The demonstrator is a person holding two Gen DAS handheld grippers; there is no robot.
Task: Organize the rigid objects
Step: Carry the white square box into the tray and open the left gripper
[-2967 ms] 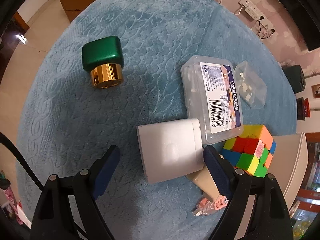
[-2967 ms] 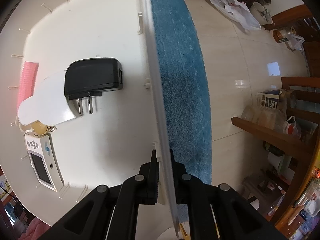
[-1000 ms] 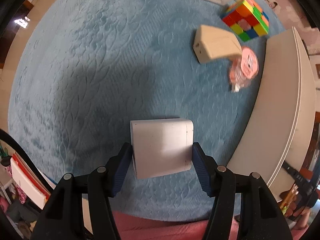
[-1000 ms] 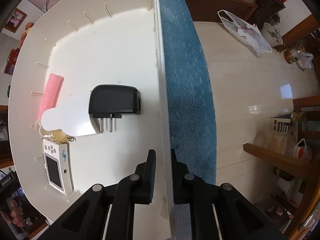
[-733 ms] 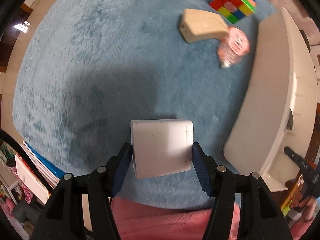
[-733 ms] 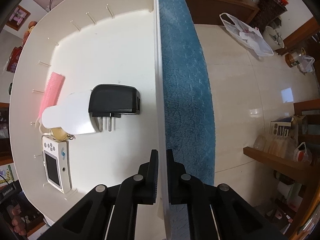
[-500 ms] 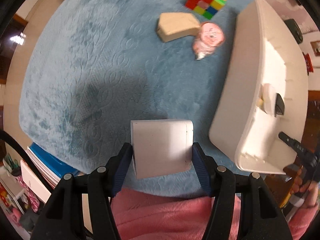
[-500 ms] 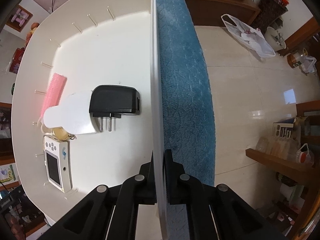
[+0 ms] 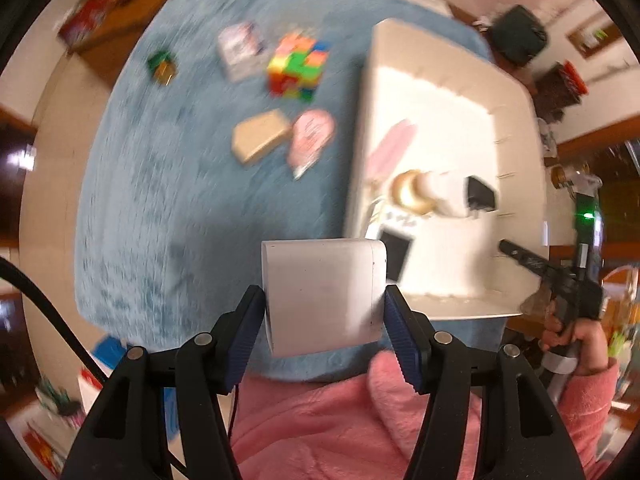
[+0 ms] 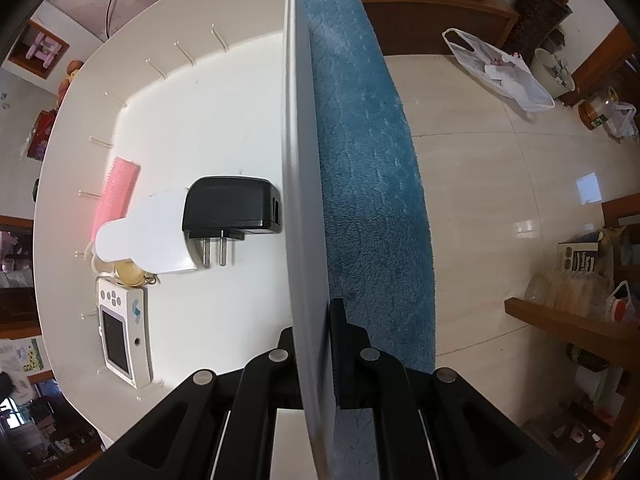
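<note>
**Left gripper carrying white block; right gripper clamped on bin wall**

Your left gripper [image 9: 324, 324] has its blue pads pressed against both sides of a white rounded block [image 9: 323, 296], which it holds clear of the blue textured mat [image 9: 168, 184]. The block sits at the centre of the left wrist view, its upper right corner overlapping the near left corner of the white bin [image 9: 456, 92]. That view is blurred, so small detail beyond the block cannot be confirmed.

Around the block, on the mat: a tan block [image 9: 260, 140] at 11 o'clock, a pink packet [image 9: 312, 134] touching it at 12 o'clock, a multicoloured puzzle cube [image 9: 300, 66] beyond those, a clear labelled case [image 9: 242, 50] just left of the cube, and a small green and gold item [image 9: 162, 65] further out at 11 o'clock. The bin lies at 1 o'clock.

Your right gripper [image 10: 316, 344] is closed on the bin's side wall [image 10: 304, 160], one finger on each face. At 10 o'clock from it, inside the bin, a black plug adapter [image 10: 232, 206] rests on a white bottle [image 10: 148, 240]; a pink roller [image 10: 118, 192] lies beyond the bottle. A small white device with a screen [image 10: 122, 332] lies at 9 o'clock, near the bin's corner. Your pink sleeve [image 9: 352, 424] fills the lower left wrist view.
</note>
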